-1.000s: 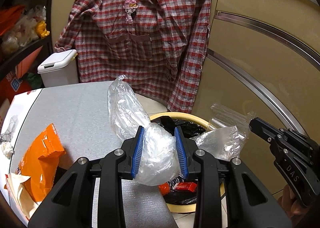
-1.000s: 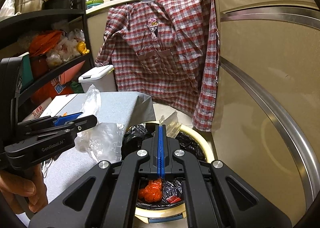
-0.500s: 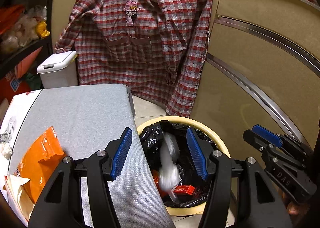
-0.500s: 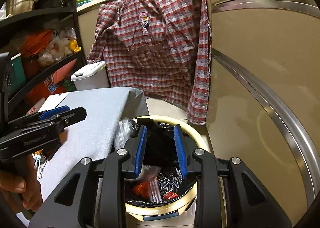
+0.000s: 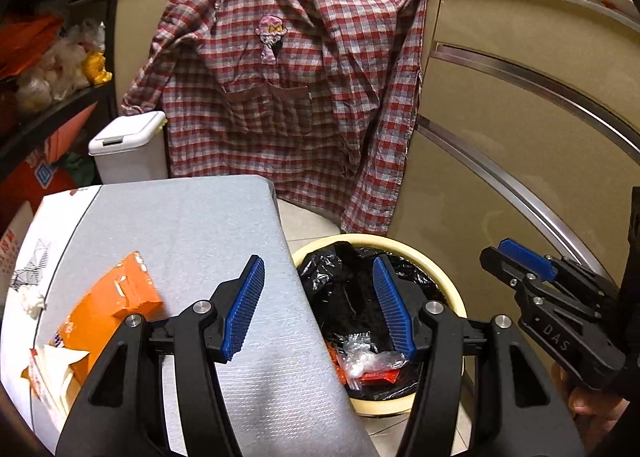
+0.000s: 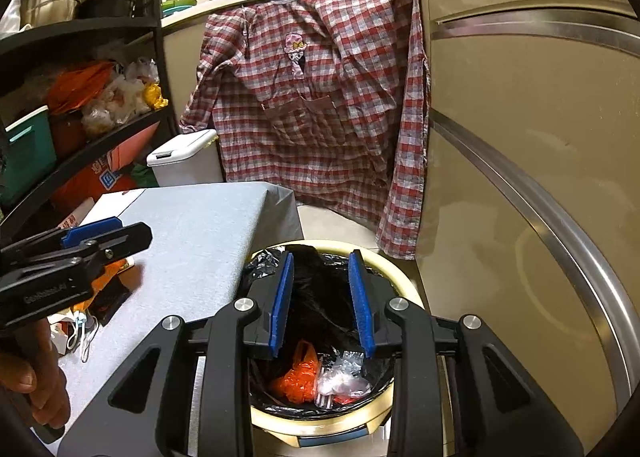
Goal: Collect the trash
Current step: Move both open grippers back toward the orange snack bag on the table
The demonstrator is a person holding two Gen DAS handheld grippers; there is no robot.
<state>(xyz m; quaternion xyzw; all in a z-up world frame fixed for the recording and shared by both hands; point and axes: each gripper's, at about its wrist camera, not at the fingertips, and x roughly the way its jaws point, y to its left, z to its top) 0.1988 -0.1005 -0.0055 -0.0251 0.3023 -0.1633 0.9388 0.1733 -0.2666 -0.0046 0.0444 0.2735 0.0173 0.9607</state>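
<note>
The grey worktop (image 5: 172,241) carries the trash that remains: an orange snack wrapper (image 5: 106,305) near its left edge, with torn white paper (image 5: 52,369) at the wrapper's near end. The cream bin (image 6: 404,289), lined with a black bag (image 6: 316,285), stands on the floor just beside the worktop's right edge. It already contains clear plastic (image 6: 340,377) and an orange bag (image 6: 300,375).

The step in hand is judged to be the return for the next piece. The left claw (image 5: 318,307) stands wide and empty, straddling the worktop edge and the bin rim. It should swing left, come down over the wrapper's raised edge and close there. The right claw (image 6: 320,299), narrowly open and empty, hangs over the bin mouth and should stay out of the left claw's way.

Against the earlier frames, both claws have just been opening. The clear plastic each gripped a second ago is gone from between the pads and lies in the bin.
</note>
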